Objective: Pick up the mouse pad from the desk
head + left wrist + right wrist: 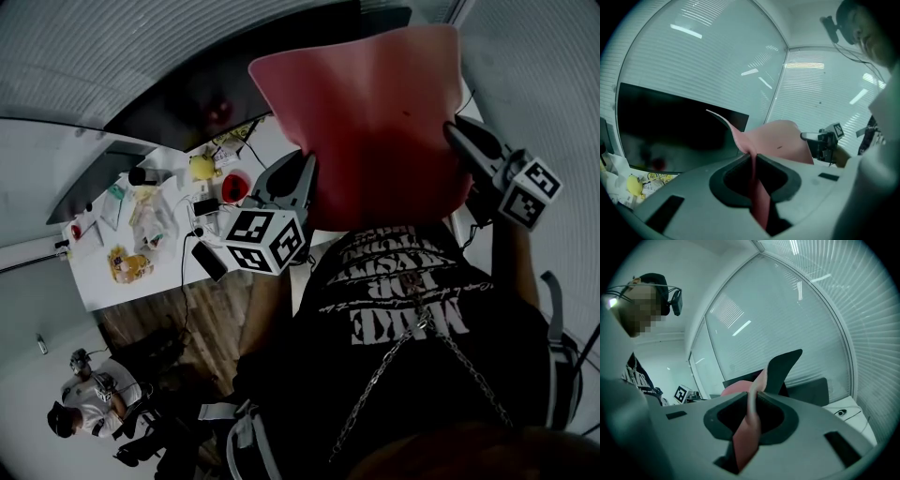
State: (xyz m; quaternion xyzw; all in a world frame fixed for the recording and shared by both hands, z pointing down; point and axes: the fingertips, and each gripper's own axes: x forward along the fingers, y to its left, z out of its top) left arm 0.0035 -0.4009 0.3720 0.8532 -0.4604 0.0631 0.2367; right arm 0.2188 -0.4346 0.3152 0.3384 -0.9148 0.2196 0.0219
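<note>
**Mouse pad held clear of the desk, one gripper on each side edge**

Head view: the pink mouse pad (375, 122) hangs in the air in front of the wearer's chest, well apart from the white desk (98, 281) down at the left. It sags into a loose curve between the two tools.

Left gripper (302, 178): on the pad's left edge, with its marker cube (265, 239) facing the camera. In the left gripper view the jaws of the left gripper (752, 157) are pressed onto a thin fold of the mouse pad (780, 143), which runs straight through the slot and fans out beyond it. The right gripper (820, 140) shows across the sheet, at its far edge.

Right gripper (461, 136): on the pad's right edge. In the right gripper view the right gripper (752, 397) has its jaws pinched on the mouse pad (745, 437) edge-on. Above the jaws a corner curls over and shows a dark underside.

Surroundings:
- A dark monitor (187, 94) at the back of the desk.
- Clutter on the desk top: a yellow object (202, 167), a red round item (234, 186) and some packets.
- Wooden floor (206, 319) beside the desk.
- A second person (94, 398) at the lower left of the head view.
</note>
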